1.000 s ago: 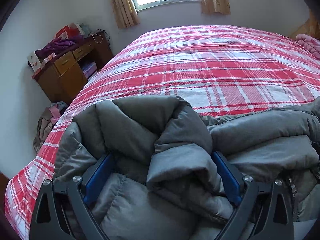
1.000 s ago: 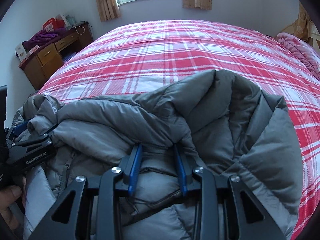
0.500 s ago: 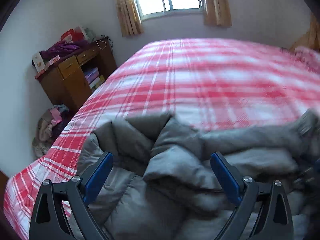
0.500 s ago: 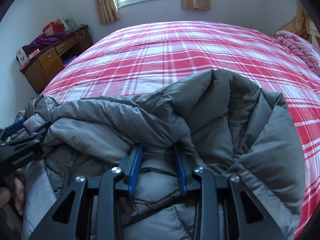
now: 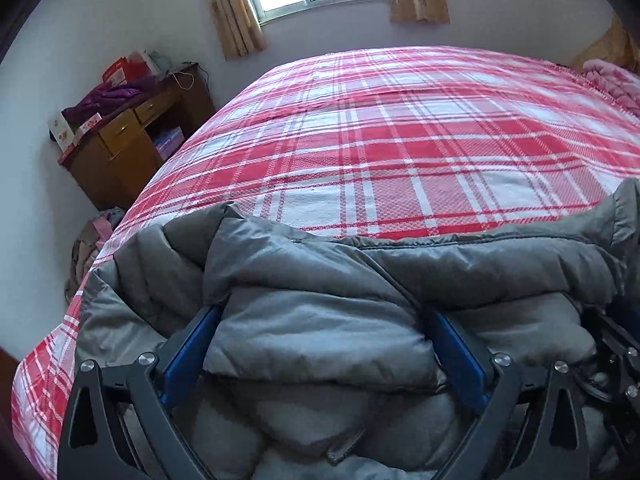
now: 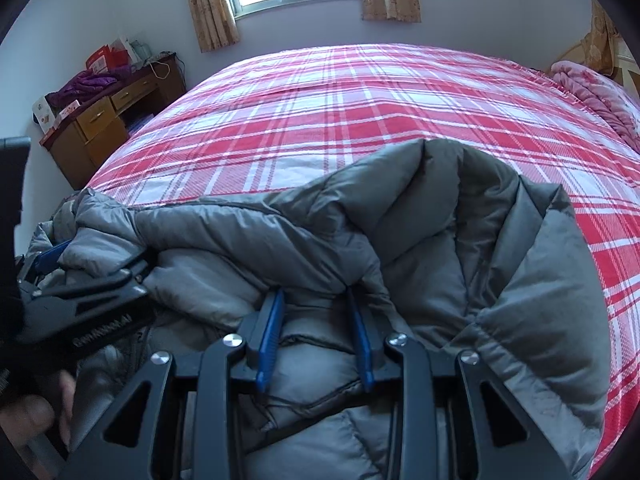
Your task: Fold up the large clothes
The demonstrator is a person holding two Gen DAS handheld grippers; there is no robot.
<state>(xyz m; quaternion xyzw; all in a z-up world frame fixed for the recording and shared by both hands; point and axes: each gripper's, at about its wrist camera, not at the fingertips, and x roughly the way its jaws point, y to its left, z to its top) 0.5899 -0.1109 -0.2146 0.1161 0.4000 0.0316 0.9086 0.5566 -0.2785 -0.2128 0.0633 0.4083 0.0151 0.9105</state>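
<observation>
One garment: a grey puffer jacket [image 6: 460, 248] lies bunched at the near edge of the bed [image 5: 400, 140], on the red plaid cover; the far stretch of the bed carries nothing of it.
Done so far: the jacket is gathered into thick layers, with padded panels doubled over one another and a dark seam edge running across the top of the pile. I judge this a partial fold at best; the shape is lumpy, not a flat rectangle.
Left gripper [image 5: 320, 344]: its blue fingers [image 5: 188, 348] stand wide apart with a fat roll of padding between them. Whether they press on it I cannot tell, since the roll fills the gap and hides the contact.
Right gripper [image 6: 316, 332]: its blue fingers [image 6: 270, 332] are drawn fairly close together, clamped on a pinch of the quilted fabric, which bulges up above them.
Raised part: on the right side, a section of the jacket stands up in a curved ridge instead of lying flat.
Left to do: by my reading, lay the raised section down, square the edges, and press the pile flat.
Main risk: puffy filling springs back, so a loose fold is likely to open.
Person: a hand [image 6: 36, 420] shows at the lower left of the right wrist view, holding the left gripper.
</observation>
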